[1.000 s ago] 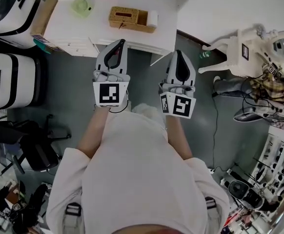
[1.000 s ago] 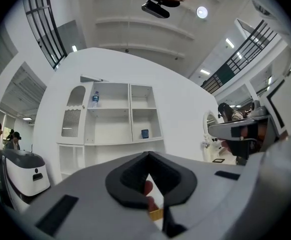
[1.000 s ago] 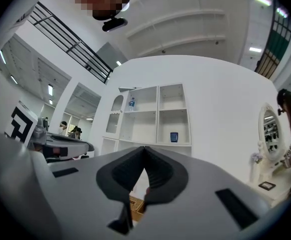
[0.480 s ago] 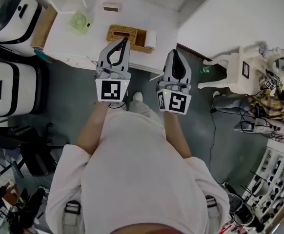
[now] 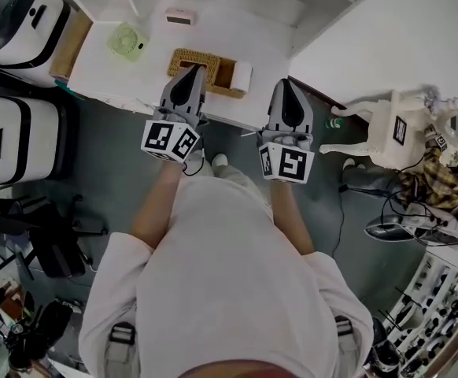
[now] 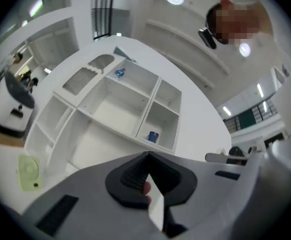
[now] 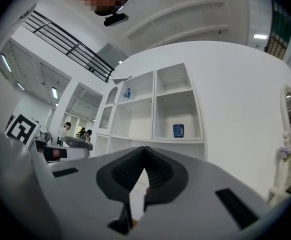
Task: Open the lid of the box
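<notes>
Box point(image 5: 213, 68) – wicker, lid down – sits at the front edge of the counter point(image 5: 134, 73), toward its right end, with a white roll point(image 5: 241, 75) touching its right side. Left tool point(image 5: 191, 73) overlaps the box's left part in the head view; contact can't be told. Its jaws are closed tip to tip, nothing between them. Right tool point(image 5: 286, 87) is over the counter's front right corner – jaws also pressed together, empty. Green round item point(image 5: 127, 40) is near the counter's left end. Both gripper views face a white shelf unit point(image 7: 155, 109) holding a blue cup point(image 7: 178, 130).
</notes>
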### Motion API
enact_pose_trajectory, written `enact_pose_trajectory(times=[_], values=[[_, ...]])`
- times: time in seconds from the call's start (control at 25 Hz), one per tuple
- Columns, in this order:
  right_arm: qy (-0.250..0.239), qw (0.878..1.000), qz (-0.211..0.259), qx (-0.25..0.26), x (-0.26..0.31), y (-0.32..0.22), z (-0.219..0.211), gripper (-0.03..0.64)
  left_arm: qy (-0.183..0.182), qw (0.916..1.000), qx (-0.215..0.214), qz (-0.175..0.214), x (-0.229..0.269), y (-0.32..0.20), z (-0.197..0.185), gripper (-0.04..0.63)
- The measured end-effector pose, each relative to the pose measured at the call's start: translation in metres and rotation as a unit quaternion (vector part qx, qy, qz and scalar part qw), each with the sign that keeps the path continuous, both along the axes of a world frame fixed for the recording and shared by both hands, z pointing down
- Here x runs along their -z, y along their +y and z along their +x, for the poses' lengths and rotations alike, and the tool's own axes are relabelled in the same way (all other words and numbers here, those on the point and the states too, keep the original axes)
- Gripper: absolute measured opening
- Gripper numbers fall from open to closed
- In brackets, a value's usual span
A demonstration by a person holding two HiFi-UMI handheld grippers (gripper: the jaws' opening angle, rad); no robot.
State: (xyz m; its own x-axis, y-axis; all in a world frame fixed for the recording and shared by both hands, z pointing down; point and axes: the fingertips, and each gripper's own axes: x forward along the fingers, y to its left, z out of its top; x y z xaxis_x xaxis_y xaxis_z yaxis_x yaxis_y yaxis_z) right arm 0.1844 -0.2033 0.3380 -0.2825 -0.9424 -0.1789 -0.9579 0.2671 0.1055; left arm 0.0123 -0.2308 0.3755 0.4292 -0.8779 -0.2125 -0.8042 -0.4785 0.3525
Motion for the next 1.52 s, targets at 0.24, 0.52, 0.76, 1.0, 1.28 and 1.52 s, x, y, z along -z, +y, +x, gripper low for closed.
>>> enact_pose_trajectory(times=[0.24,0.52,0.76,1.0,1.28,1.52], values=[[0.026,1.000,-0.011,0.006,0.003,-0.016,-0.006,-0.002,0.173,0.9834,-0.024,-0.047,-0.040,-0.019,-0.022,-0.003],[0.042,0.999,-0.024,0.011,0.001,-0.033,-0.017,-0.002,0.415,0.9065,-0.020,-0.074,-0.080,-0.040,-0.052,-0.002],[0.063,0.998,-0.019,0.012,0.001,-0.041,-0.022,-0.002,0.506,0.8582,-0.024,-0.081,-0.097,-0.049,-0.062,-0.002],[0.069,0.997,-0.029,0.010,-0.009,-0.048,-0.021,-0.002,0.517,0.8481,-0.020,-0.115,-0.149,-0.055,-0.066,0.045],[0.072,0.996,-0.043,0.001,-0.037,-0.057,-0.018,-0.002,0.527,0.8365,-0.004,-0.151,-0.225,-0.071,-0.078,0.135],[0.082,0.995,-0.053,-0.001,-0.057,-0.065,-0.016,-0.002,0.528,0.8299,0.011,-0.179,-0.277,-0.080,-0.084,0.156]])
